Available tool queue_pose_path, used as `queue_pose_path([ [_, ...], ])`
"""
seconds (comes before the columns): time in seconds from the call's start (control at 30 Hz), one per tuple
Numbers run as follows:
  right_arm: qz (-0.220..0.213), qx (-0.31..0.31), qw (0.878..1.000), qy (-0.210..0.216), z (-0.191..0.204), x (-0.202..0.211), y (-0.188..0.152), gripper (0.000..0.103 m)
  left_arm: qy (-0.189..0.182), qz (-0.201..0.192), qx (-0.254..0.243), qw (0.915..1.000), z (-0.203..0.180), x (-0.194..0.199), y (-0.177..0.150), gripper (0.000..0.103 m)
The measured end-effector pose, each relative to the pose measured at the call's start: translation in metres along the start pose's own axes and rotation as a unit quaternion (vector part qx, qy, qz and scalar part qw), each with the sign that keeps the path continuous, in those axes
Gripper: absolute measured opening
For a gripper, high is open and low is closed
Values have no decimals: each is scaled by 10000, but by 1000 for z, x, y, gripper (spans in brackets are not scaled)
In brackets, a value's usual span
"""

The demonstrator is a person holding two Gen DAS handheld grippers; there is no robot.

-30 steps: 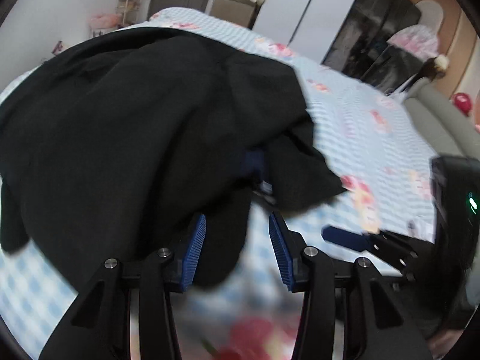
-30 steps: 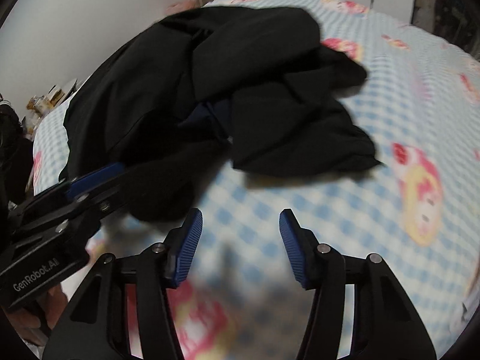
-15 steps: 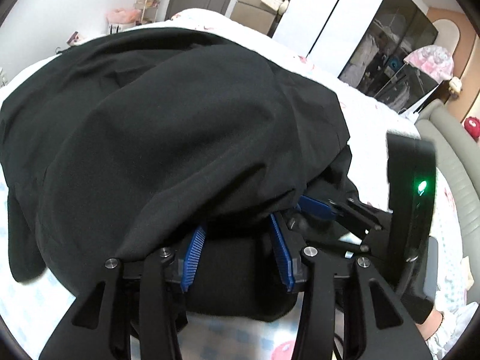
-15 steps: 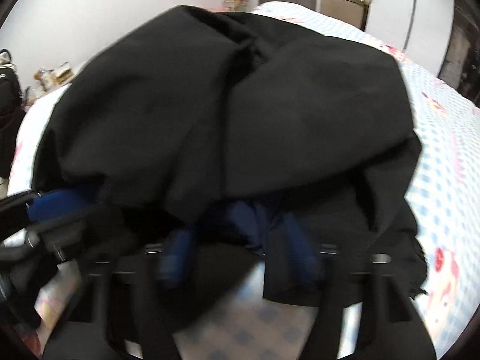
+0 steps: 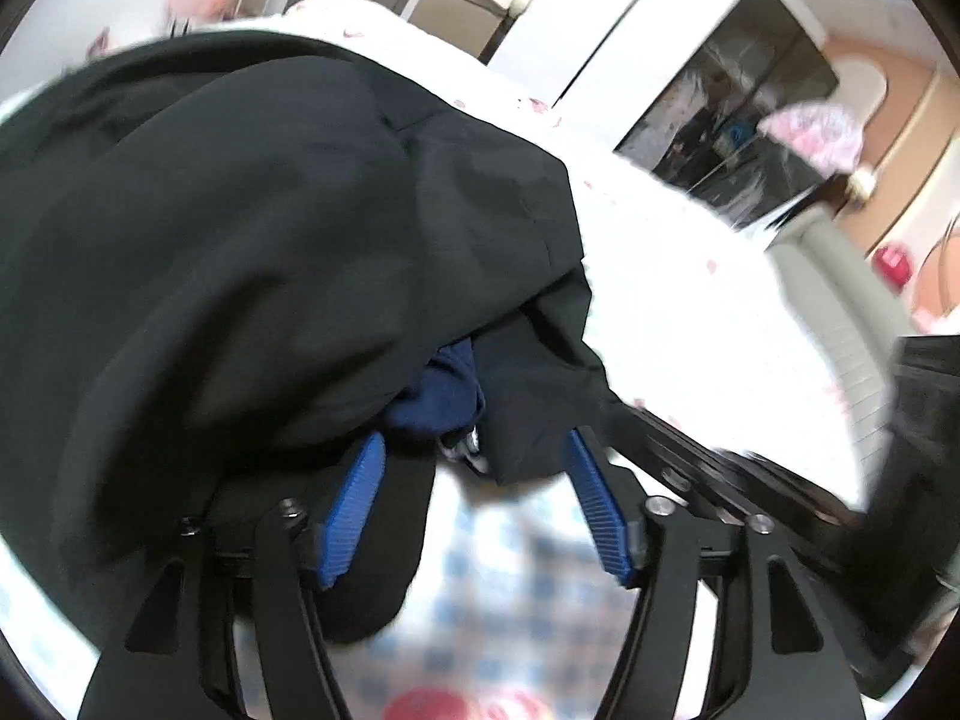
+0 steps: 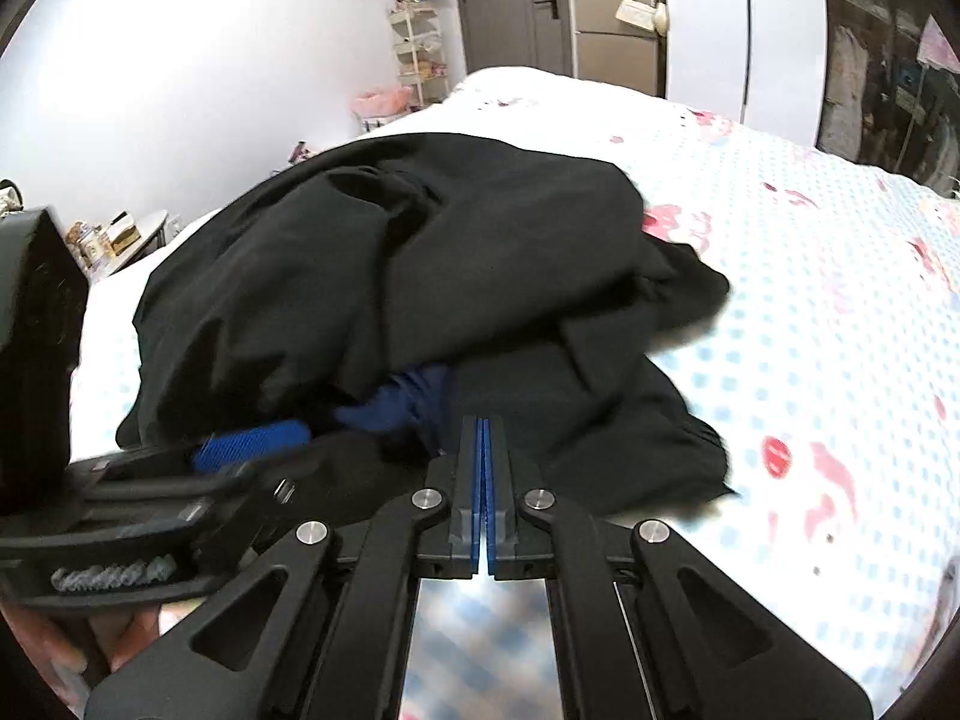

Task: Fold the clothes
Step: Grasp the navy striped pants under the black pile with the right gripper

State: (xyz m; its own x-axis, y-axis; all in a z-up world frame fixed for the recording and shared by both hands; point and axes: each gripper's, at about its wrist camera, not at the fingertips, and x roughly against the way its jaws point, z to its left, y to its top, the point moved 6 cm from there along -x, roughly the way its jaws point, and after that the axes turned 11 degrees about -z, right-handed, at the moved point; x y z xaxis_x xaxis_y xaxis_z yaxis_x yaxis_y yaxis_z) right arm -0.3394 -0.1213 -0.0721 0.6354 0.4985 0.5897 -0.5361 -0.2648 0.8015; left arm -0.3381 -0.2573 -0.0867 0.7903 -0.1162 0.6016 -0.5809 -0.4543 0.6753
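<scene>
Garment: a black garment (image 6: 420,276) lies in a loose, rumpled heap on the bed (image 6: 810,312), its bulk toward the bed's left side in the right wrist view; folds overlap one another and nothing lies flat.
Inner cloth: a patch of dark blue fabric (image 5: 441,396) shows at the near edge of the black garment, tucked under its top fold.
Left gripper: the left gripper (image 5: 474,489) has its jaws standing wide apart, having just been opening. The near hem of the black garment hangs down between the blue pads (image 5: 354,504), and cloth drapes over the left finger, but the pads do not press on it.
Right gripper: the right gripper (image 6: 483,462) has its jaws drawn fully together, having just been closing, blue pads face to face. Its tip sits at the near edge of the black garment; whether any cloth is pinched between the pads I cannot tell.
Grippers together: the left gripper reaches in at the near left of the black garment, just beside the right one.
Bed: a blue-checked sheet with pink cartoon prints, bare to the right of the black garment.
Background: a white wardrobe (image 6: 702,18) beyond the garment.
</scene>
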Motion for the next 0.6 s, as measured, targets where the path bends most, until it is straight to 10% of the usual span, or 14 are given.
queue_pose_path([
  [0.1, 164, -225, 9996, 96, -4, 9, -7, 0, 313, 214, 336, 9987, 10, -34, 3, 69],
  [0.2, 384, -180, 9991, 56, -7, 12, -23, 0, 596, 42, 498, 9970, 21, -48, 9, 10],
  [0.6, 476, -1094, 9922, 370, -20, 65, -65, 16, -389, 18, -296, 9988, -48, 46, -43, 7],
])
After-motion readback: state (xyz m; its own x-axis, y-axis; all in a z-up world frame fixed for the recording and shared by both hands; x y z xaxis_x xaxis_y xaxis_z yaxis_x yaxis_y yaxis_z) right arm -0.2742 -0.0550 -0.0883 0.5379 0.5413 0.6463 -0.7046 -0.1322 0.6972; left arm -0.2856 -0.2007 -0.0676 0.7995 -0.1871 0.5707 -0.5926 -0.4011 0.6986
